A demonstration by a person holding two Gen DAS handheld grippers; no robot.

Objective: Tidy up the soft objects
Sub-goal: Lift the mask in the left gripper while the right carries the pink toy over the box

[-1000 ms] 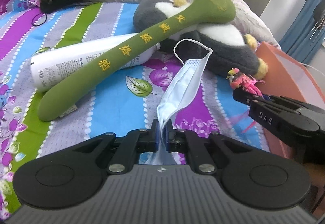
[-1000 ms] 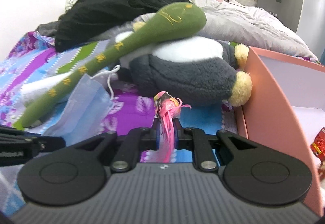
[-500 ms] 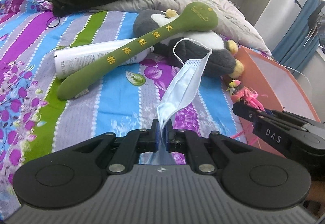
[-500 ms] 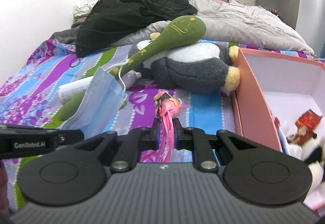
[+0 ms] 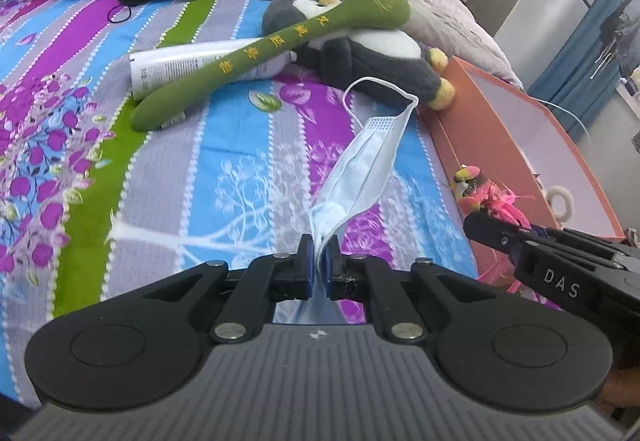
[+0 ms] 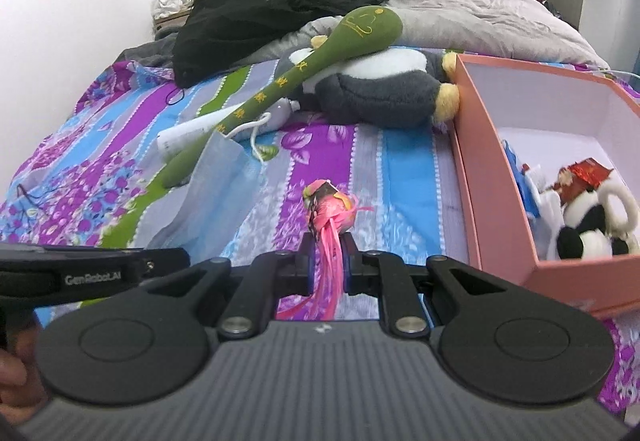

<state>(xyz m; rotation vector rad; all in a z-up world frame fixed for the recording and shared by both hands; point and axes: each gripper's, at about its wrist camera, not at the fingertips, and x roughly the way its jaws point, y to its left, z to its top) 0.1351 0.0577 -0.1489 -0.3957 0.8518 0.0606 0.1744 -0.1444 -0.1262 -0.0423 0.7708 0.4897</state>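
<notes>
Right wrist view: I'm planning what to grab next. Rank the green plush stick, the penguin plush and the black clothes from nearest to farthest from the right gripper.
1. green plush stick, left, tail end closest
2. penguin plush, ahead, under the stick's head
3. black clothes, far back by the headboard

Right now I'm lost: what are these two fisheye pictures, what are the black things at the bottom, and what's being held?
A person carries a two-finger gripper in each hand, with a camera on each looking along the fingers. The left gripper is shut on a blue mask. The right gripper is shut on a pink feathered toy. On the striped bedspread lie a green plush stick, a white tube and a grey plush. The pink box on the right holds a panda.
</notes>
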